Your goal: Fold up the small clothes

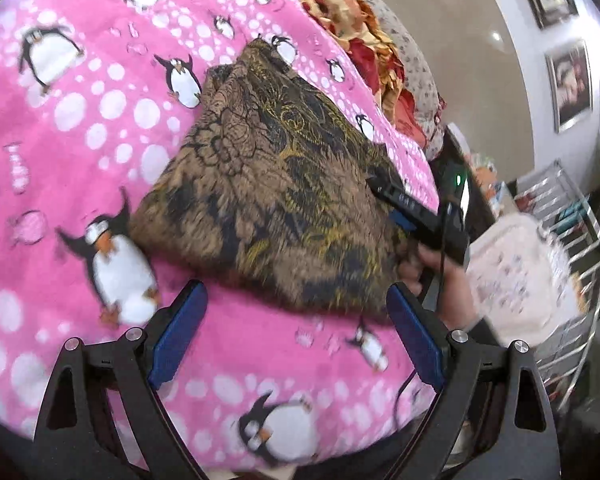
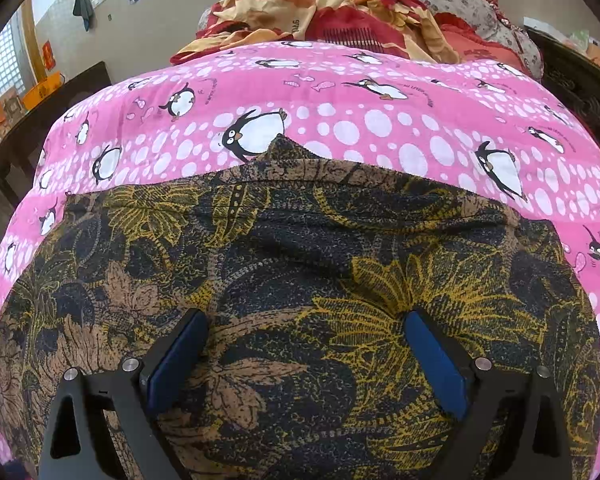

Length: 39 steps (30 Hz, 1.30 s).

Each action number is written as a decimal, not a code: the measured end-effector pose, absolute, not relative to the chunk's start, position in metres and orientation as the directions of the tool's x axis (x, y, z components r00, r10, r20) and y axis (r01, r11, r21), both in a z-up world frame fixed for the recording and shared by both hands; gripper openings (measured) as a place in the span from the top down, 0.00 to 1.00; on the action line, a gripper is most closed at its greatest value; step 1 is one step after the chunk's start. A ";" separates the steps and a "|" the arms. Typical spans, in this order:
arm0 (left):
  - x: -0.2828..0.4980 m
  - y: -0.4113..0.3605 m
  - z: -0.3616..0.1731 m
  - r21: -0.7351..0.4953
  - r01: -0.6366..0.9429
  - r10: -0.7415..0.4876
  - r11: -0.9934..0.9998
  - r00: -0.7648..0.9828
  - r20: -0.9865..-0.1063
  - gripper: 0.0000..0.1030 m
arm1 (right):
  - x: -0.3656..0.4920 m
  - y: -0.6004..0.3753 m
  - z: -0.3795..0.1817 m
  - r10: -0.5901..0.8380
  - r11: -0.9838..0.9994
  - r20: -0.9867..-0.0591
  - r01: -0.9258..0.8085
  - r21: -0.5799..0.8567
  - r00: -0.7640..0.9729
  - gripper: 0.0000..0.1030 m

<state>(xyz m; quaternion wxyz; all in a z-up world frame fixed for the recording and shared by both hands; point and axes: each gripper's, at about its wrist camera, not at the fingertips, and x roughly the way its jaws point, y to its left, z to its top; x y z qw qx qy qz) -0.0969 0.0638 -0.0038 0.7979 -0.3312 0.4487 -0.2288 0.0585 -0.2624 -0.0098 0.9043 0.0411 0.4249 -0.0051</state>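
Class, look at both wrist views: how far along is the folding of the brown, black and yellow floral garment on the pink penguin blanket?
Done: the brown, black and yellow floral garment already lies as a compact, layered shape on the pink penguin blanket.
In hand: nothing is gripped. The right gripper is open over the cloth, and the left gripper is open beside its near edge.
Left: any final fold or tidying.

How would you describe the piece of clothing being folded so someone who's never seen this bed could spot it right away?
Start at the pink penguin blanket that covers the bed. The folded garment lies flat on it, in front of the heap of red and orange bedding at the far end. It alone is dark: brown and black cloth with yellow flower outlines.
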 end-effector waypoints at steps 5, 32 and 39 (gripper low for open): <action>-0.081 0.071 -0.004 -0.795 -0.051 -0.641 0.604 0.562 -0.523 0.11 | 0.059 -0.263 -0.010 0.027 0.996 -0.769 0.044 0.072 0.639 0.04; -0.066 0.089 -0.015 -0.673 -0.128 -0.491 0.729 0.587 -0.644 0.82 | 0.072 -0.251 0.004 -0.018 0.999 -0.856 0.042 0.004 0.516 0.06; -0.082 0.033 0.034 -0.325 0.145 -0.321 0.935 0.735 -0.597 0.87 | 0.106 -0.159 0.102 0.345 0.934 -0.797 -0.263 0.240 0.495 0.10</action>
